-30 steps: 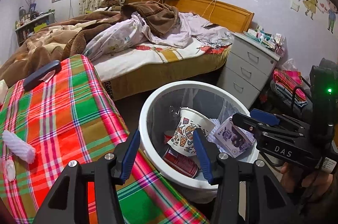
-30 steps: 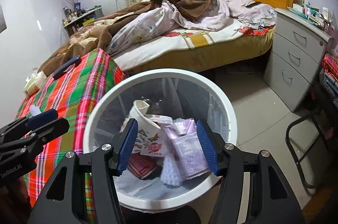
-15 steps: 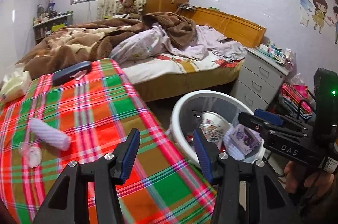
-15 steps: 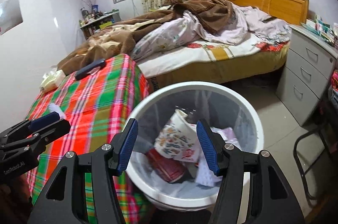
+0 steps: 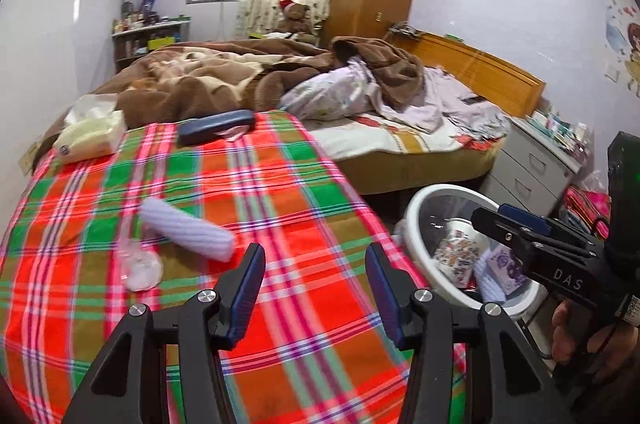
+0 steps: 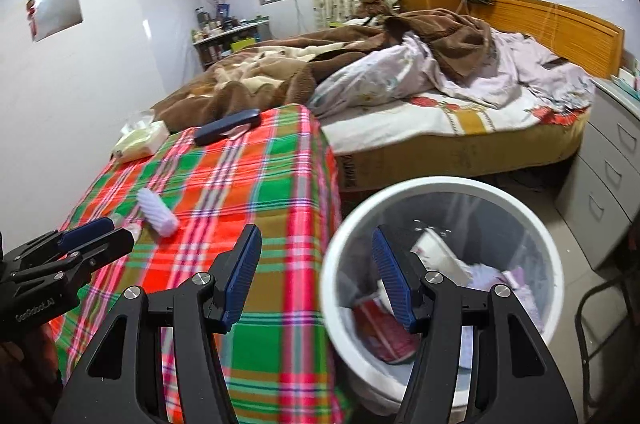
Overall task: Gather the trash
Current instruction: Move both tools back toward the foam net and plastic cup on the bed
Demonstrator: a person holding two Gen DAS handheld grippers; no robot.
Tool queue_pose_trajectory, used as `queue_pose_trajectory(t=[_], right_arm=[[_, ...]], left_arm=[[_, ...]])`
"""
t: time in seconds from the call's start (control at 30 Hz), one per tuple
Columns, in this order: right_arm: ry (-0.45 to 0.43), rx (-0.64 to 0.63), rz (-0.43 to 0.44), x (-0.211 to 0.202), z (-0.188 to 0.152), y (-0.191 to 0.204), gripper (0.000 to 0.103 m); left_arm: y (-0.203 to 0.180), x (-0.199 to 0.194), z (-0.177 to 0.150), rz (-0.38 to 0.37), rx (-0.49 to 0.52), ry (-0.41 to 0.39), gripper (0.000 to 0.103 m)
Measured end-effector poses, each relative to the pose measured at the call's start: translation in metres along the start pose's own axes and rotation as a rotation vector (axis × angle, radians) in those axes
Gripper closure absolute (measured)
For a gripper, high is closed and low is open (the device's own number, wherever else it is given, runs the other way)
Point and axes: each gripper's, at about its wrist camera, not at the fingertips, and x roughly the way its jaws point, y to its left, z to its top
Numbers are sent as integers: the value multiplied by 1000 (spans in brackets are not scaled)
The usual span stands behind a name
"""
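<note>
Left gripper (image 5: 315, 278): a second ago its tips framed the trash bin (image 5: 416, 220) and the paper cup (image 5: 456, 256) inside; now they frame bare plaid tablecloth (image 5: 304, 184), with the bin off to their right.
White ribbed roll (image 5: 188, 229): earlier far off at the left edge of the left view, now just ahead and left of the left fingertip.
Clear plastic scrap (image 5: 140, 266): likewise closer, left of the left finger.
Right gripper (image 6: 316, 272): earlier centred over the bin (image 6: 520, 208); now it straddles the gap between cloth (image 6: 256, 200) and bin rim, with only its right finger over the bin.
Tissue pack (image 5: 90, 140): newly in the left view, far beyond the left tip.
</note>
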Motion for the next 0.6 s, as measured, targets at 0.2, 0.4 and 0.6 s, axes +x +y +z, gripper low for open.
queue_pose_trajectory(t=[0.2, 0.4, 0.6], right_arm=[[11, -51, 37, 11, 3, 23, 44], [36, -94, 84, 26, 7, 44, 44], [76, -153, 134, 47, 10, 70, 44]], left_arm=[[39, -12, -4, 75, -58, -14, 51], [73, -17, -9, 140, -109, -12, 51], [106, -13, -13, 191, -157, 7, 50]])
